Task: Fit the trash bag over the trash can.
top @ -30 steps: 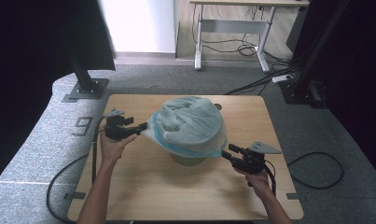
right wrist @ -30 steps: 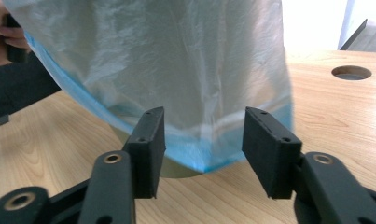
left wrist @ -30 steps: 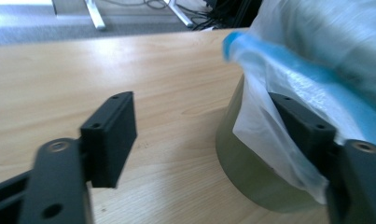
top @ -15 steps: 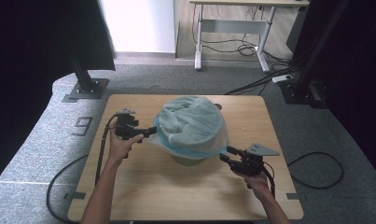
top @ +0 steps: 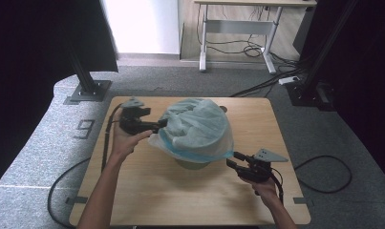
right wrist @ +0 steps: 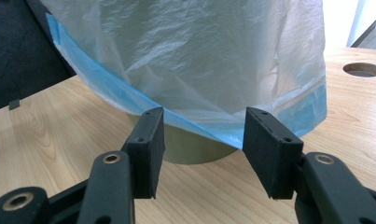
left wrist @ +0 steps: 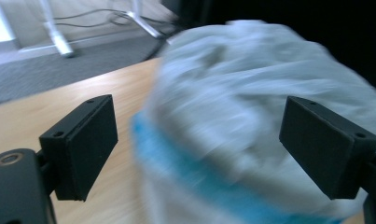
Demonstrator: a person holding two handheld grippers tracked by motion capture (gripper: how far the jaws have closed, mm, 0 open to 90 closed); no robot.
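- At your twelve o'clock a white-framed desk (top: 238,28) stands on pale wood flooring, with black cables (top: 228,47) tangled beneath it.
- Bright light comes from a white panel (top: 142,24) at eleven o'clock.
- Grey speckled carpet (top: 32,157) surrounds your wooden table (top: 180,200).
- Black curtains (top: 27,57) hang at nine and three o'clock.
- A black stand base (top: 87,90) sits at ten o'clock.

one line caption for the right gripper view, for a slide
Right gripper, jaws apart, at the blue-banded hem of a white plastic bag draped over a greenish container on the wooden table.
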